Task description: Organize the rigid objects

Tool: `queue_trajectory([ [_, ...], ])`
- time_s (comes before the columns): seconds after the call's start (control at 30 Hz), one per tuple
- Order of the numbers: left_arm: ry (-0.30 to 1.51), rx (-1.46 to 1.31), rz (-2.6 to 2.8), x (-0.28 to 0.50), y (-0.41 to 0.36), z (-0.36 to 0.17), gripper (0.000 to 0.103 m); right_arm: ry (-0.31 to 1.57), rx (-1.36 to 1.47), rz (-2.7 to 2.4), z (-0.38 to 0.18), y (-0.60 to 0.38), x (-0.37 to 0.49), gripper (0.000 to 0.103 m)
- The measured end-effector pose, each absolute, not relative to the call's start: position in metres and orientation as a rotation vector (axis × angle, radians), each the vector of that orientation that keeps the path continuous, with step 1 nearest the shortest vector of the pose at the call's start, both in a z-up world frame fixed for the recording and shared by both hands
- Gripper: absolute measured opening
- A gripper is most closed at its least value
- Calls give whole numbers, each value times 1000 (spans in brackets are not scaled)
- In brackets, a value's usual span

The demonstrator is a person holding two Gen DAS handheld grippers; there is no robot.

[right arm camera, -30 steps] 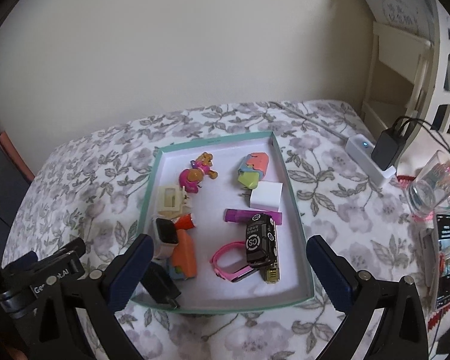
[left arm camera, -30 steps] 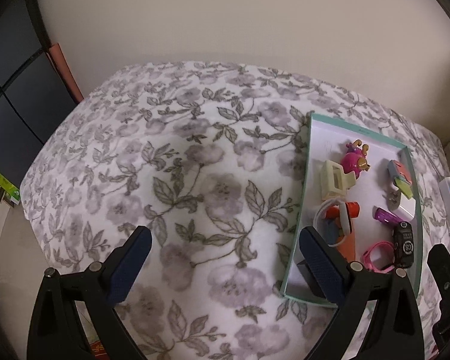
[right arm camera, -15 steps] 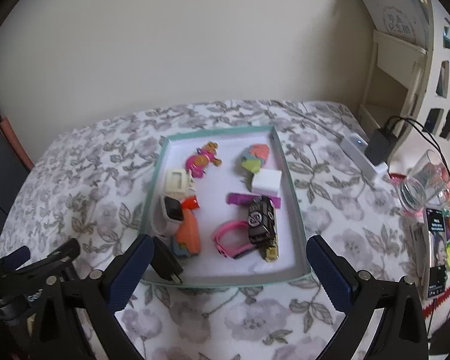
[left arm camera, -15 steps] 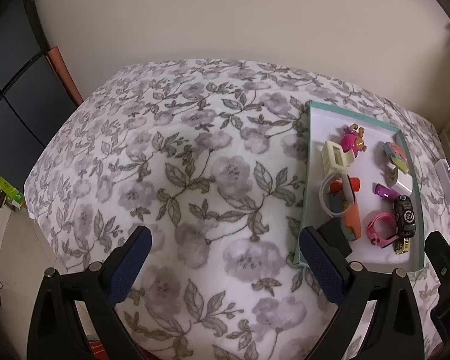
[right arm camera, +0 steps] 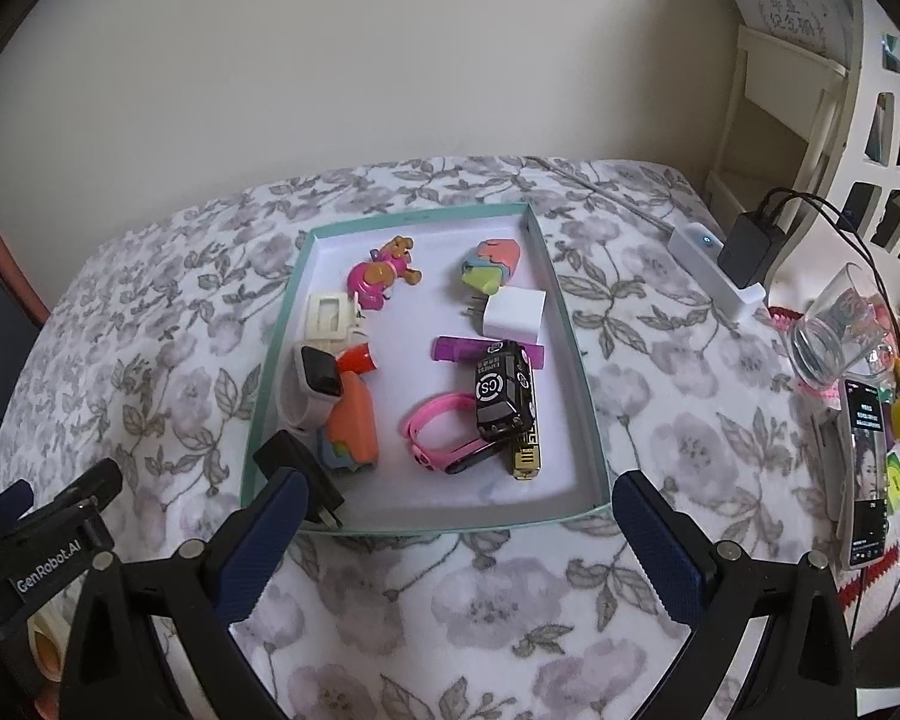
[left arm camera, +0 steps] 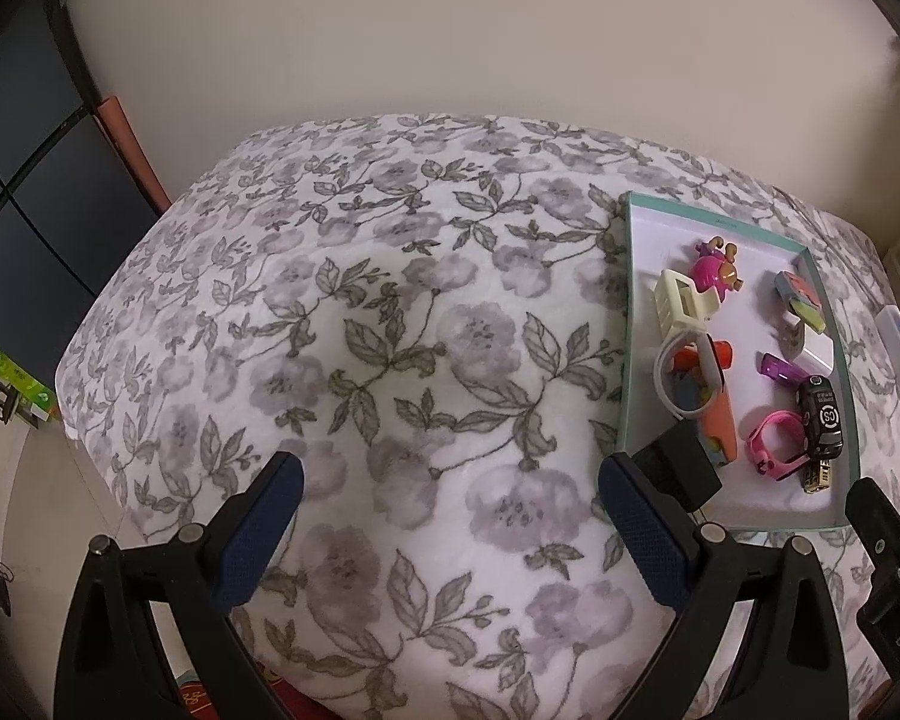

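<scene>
With both the left gripper (left arm camera: 450, 516) and right gripper (right arm camera: 459, 531) spread wide and empty, we judge everything sits in the teal tray (right arm camera: 576, 354), so we hold clear above its near edge.

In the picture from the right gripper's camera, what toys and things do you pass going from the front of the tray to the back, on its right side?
Gold bar → black toy car → purple tube → white charger cube → pastel puzzle block.
</scene>
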State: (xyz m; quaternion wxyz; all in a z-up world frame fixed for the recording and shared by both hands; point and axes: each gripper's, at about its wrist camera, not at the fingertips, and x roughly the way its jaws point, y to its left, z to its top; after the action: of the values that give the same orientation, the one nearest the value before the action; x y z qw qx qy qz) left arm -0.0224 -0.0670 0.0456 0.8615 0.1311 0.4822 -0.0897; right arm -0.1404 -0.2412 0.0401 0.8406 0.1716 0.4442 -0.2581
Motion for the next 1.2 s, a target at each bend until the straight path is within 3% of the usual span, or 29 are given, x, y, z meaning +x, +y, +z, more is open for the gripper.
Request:
queue_trajectory([
  [1.2,1049,267,-199,-16,-65,40,99,995,328,-546,30,-242,-134,103],
])
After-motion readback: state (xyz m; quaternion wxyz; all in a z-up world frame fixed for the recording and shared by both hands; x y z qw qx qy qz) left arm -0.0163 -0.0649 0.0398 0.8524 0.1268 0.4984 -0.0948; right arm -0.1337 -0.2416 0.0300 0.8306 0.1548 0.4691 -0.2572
